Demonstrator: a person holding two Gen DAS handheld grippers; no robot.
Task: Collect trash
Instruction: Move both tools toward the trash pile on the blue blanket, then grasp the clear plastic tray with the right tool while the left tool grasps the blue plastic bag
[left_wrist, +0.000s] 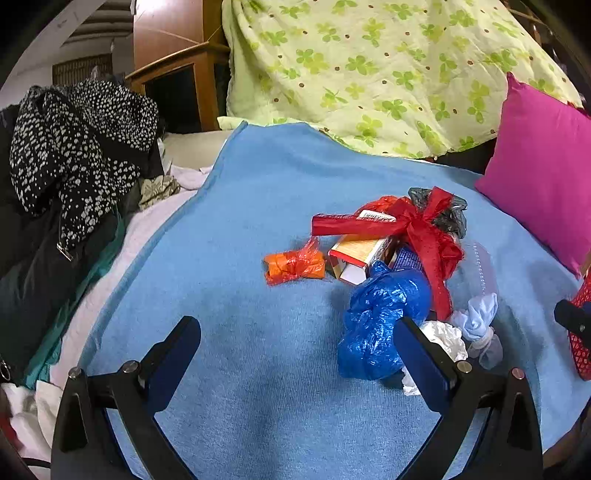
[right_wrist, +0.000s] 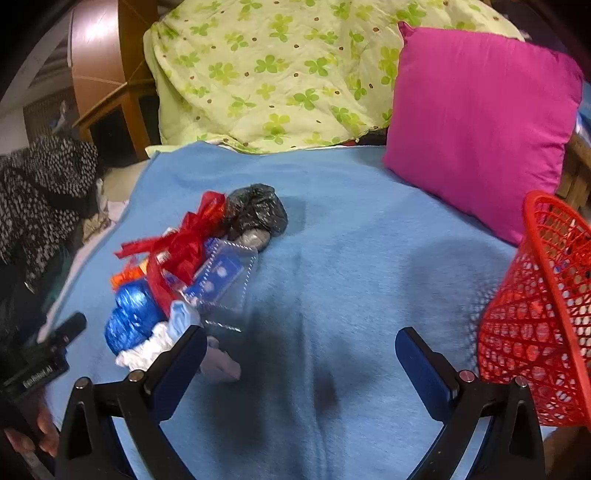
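Note:
A heap of trash lies on the blue blanket (left_wrist: 258, 192): an orange wrapper (left_wrist: 293, 264), a small carton (left_wrist: 360, 256), a red ribbon (left_wrist: 417, 225), a crumpled blue bag (left_wrist: 380, 317), white paper (left_wrist: 445, 338) and a grey bag (right_wrist: 256, 212). My left gripper (left_wrist: 297, 330) is open and empty, its right finger beside the blue bag. My right gripper (right_wrist: 301, 338) is open and empty over bare blanket, with the heap by its left finger. A red mesh basket (right_wrist: 535, 321) stands at its right.
A magenta pillow (right_wrist: 480, 129) and a green floral quilt (right_wrist: 280, 74) lie at the back. Dark spotted clothing (left_wrist: 74, 147) is piled at the left beside a wooden cabinet (left_wrist: 184, 81). A clear plastic pack (right_wrist: 225, 280) rests in the heap. A hand (right_wrist: 44, 428) shows at lower left.

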